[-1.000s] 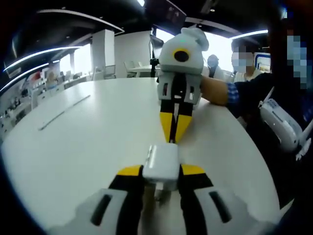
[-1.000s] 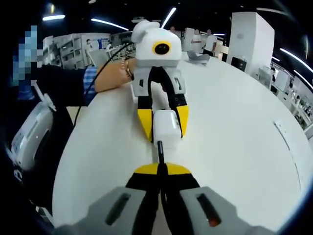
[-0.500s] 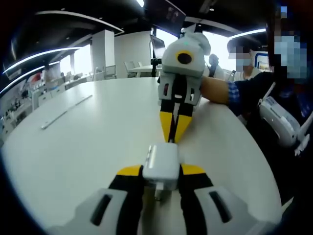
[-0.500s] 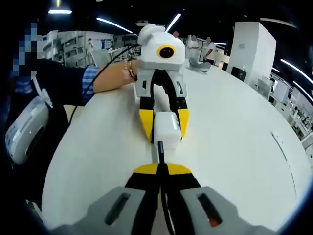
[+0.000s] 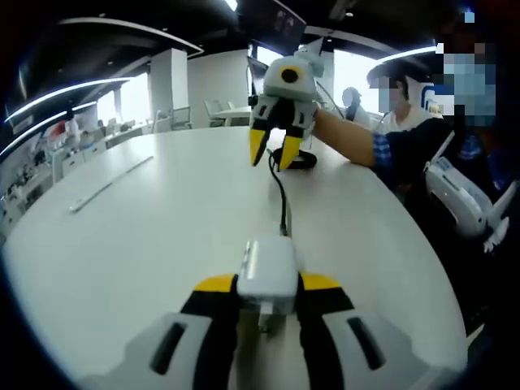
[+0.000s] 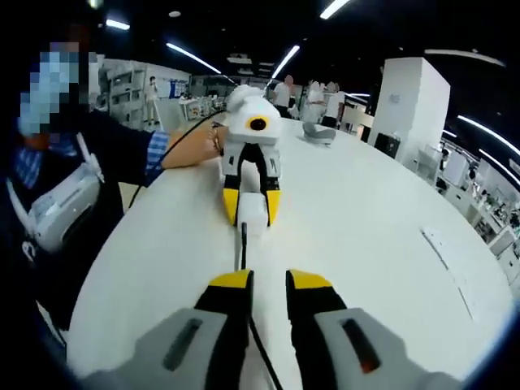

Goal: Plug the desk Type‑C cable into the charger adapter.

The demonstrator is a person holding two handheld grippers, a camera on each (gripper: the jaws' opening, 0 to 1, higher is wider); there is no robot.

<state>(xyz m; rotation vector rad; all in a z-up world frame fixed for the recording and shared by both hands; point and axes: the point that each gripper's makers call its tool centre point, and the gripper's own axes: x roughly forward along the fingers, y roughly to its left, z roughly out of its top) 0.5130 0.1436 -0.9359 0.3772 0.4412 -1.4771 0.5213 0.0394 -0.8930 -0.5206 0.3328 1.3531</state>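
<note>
My left gripper [image 5: 268, 282] is shut on the white charger adapter [image 5: 266, 264], low over the white table [image 5: 146, 236]. A black Type-C cable [image 5: 283, 203] meets the adapter's far face and trails across the table to a loose coil [image 5: 299, 159]. Far along the cable, my right gripper [image 5: 270, 162] hangs open above the table. In the right gripper view, the right gripper [image 6: 270, 278] stands open with a clear gap, and the cable [image 6: 243, 244] runs past its left jaw. Beyond it, the left gripper [image 6: 250, 219] holds the adapter [image 6: 252, 210].
A person in a dark top with a blue sleeve [image 5: 390, 150] sits at the table's edge, wearing a white device [image 6: 61, 207]. A thin strip [image 5: 110, 183] lies flat on the far part of the table [image 6: 366, 227]. Other people and desks stand behind.
The right gripper has opened, let go of the cable and pulled well back from the adapter. The cable stays at the adapter. The left gripper has held still.
</note>
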